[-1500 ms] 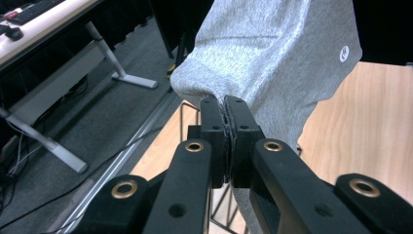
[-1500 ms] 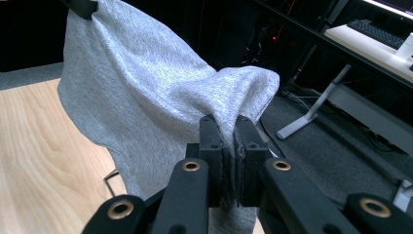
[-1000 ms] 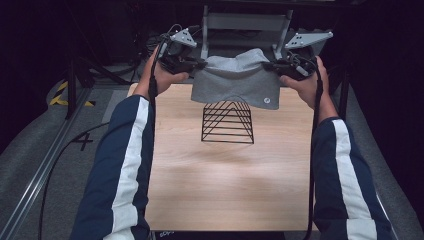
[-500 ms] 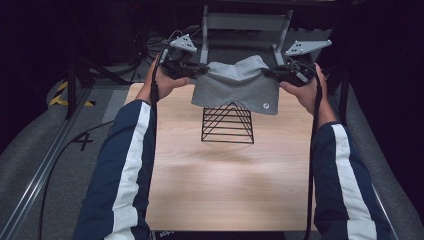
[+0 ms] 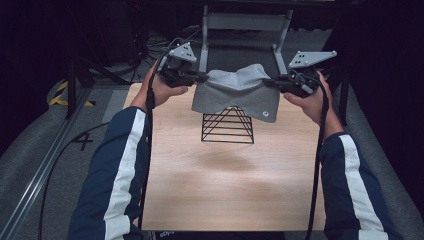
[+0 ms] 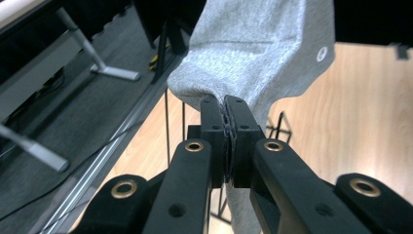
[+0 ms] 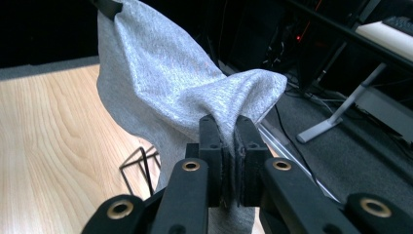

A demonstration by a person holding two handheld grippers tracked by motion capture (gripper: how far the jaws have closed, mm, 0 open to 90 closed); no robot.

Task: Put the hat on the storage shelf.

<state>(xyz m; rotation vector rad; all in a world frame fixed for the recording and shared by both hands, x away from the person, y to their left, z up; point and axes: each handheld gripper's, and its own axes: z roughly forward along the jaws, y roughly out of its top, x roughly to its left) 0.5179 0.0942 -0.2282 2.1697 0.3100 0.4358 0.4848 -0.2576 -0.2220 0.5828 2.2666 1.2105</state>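
While the near half of the wooden surface [image 5: 235, 185] lies bare, the grey cloth [image 5: 235, 92] hangs stretched between both grippers above the black wire rack [image 5: 227, 125], not yet draped on it. Left gripper [image 5: 202, 77] and right gripper [image 5: 267, 82] have fingers clamped on opposite cloth edges. Against the earlier frame, the right hand sits slightly lower; lowering and release remain

Both forearms reached forward in navy sleeves with white stripes. The left hand [image 5: 159, 90] held the left gripper [image 5: 204, 77] level, jaws pinched shut, pointing inward. The right hand [image 5: 314, 97] held the right gripper [image 5: 266, 81] likewise, facing it, jaws clamped.
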